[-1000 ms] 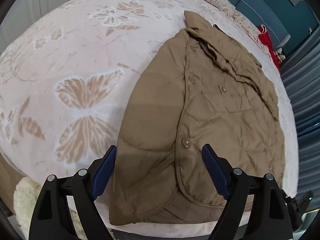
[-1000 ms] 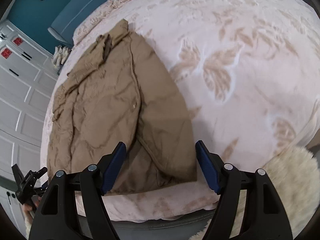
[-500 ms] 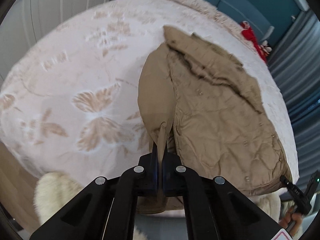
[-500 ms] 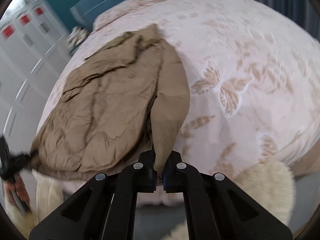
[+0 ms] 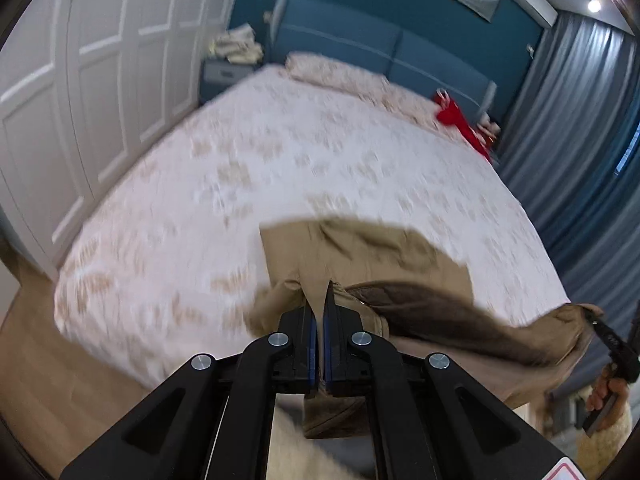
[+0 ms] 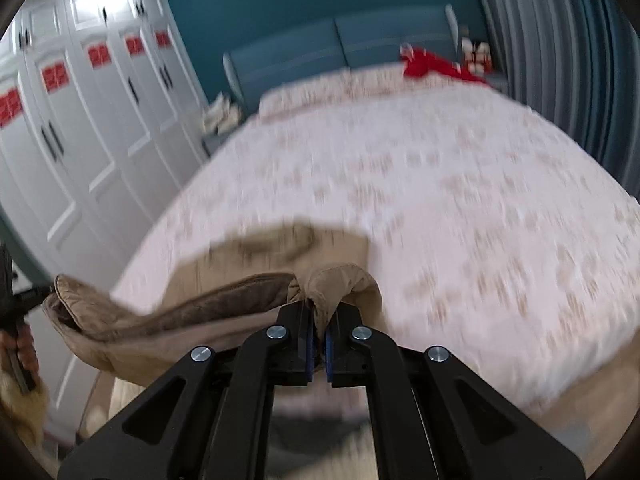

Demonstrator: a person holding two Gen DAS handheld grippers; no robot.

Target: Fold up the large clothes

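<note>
A tan quilted jacket (image 5: 372,256) hangs by its bottom hem above the near end of the bed, its upper part still lying on the cover. My left gripper (image 5: 319,312) is shut on one hem corner. My right gripper (image 6: 319,316) is shut on the other hem corner of the jacket (image 6: 256,256). Between the two grips the hem sags, showing the dark brown lining (image 5: 432,316). Each gripper also shows at the edge of the other's view: the right gripper (image 5: 612,344), the left gripper (image 6: 12,300).
The bed (image 5: 280,160) has a white cover with tan butterflies. A red garment (image 5: 456,116) lies near the blue headboard (image 5: 360,48). White wardrobe doors (image 6: 80,128) stand on the left, grey-blue curtains (image 5: 576,120) on the right, wooden floor (image 5: 48,368) below.
Both grippers shut on the jacket's bottom hem corners and rose, lifting the hem off the bed. The cameras now look toward the headboard instead of down on the flat jacket.
</note>
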